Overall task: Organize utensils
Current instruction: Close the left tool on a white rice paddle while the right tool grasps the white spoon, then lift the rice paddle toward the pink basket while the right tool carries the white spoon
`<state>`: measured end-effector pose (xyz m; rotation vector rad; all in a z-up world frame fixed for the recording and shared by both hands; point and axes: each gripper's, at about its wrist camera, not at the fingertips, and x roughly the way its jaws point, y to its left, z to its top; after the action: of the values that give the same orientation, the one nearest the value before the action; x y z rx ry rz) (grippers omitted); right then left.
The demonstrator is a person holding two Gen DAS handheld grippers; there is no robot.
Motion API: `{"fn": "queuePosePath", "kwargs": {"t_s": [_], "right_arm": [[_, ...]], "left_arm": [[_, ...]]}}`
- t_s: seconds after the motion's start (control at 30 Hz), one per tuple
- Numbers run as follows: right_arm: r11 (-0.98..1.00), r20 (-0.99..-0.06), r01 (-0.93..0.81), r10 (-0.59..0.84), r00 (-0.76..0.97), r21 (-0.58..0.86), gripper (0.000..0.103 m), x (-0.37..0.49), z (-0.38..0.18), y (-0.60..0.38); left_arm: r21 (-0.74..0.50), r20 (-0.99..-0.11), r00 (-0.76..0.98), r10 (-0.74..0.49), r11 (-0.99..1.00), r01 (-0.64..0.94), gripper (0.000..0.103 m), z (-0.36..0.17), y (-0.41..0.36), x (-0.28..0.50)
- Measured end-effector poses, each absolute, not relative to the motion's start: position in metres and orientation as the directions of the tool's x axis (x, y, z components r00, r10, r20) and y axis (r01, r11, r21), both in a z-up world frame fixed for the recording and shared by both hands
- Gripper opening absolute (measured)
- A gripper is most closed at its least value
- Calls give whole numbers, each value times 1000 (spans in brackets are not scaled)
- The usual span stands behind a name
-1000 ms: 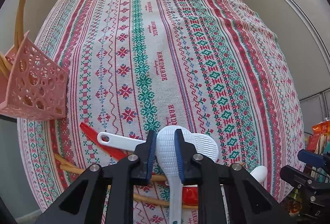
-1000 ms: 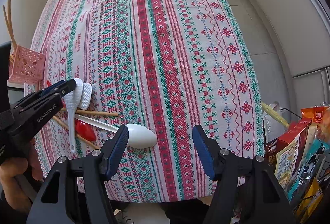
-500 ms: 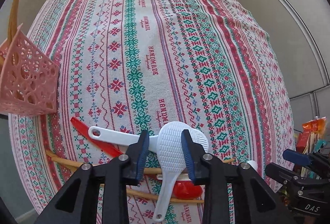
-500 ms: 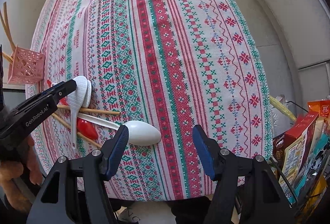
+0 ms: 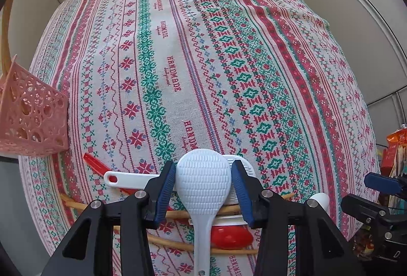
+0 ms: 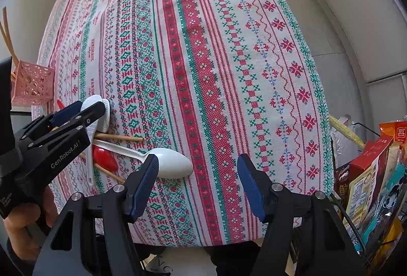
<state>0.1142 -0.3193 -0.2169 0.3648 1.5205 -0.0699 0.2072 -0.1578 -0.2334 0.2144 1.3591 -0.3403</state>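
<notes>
A white rice paddle (image 5: 203, 179) lies face up on a heap of utensils at the table's near edge. Its head sits between the blue pads (image 5: 166, 187) of my left gripper (image 5: 203, 187), whose jaws are opening and flank it closely without squeezing. Under it lie a second white paddle (image 5: 244, 164), a red spoon (image 5: 231, 236), wooden chopsticks (image 5: 76, 204) and a white spoon (image 6: 173, 165). My right gripper (image 6: 197, 184) hangs open and holds nothing, its left pad just above the white spoon's bowl. A pink lattice basket (image 5: 30, 118) stands at the left edge.
The patterned tablecloth (image 5: 229, 60) stretches far beyond the heap. Chopsticks (image 6: 7, 34) stick out of the pink basket. Snack packets (image 6: 368, 174) fill a wire rack off the table's right side. A person's hand (image 6: 23, 220) holds the left gripper.
The left jaws have spread apart, and the white paddle's head now shows its full width between them. The left view has shifted slightly. The right gripper has stayed put.
</notes>
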Motion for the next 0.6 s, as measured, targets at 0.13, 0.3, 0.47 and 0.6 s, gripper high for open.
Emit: {"fn": "queuePosePath", "kwargs": {"t_s": [0.13, 0.3, 0.47, 0.6], "right_arm": [[937, -976, 273, 214, 43, 217, 67, 114, -223, -317], [912, -956, 302, 294, -7, 278, 67, 110, -237, -313], [914, -946, 279, 320, -46, 295, 59, 106, -243, -299], [855, -900, 337, 433, -49, 393, 51, 105, -250, -290]], "left_arm": [[-72, -964, 217, -155, 935, 348, 46, -215, -145, 204], [-118, -934, 283, -220, 934, 337, 46, -181, -122, 194], [-137, -917, 315, -244, 936, 325, 46, -164, -99, 187], [-152, -910, 326, -257, 937, 316, 46, -158, -83, 183]]}}
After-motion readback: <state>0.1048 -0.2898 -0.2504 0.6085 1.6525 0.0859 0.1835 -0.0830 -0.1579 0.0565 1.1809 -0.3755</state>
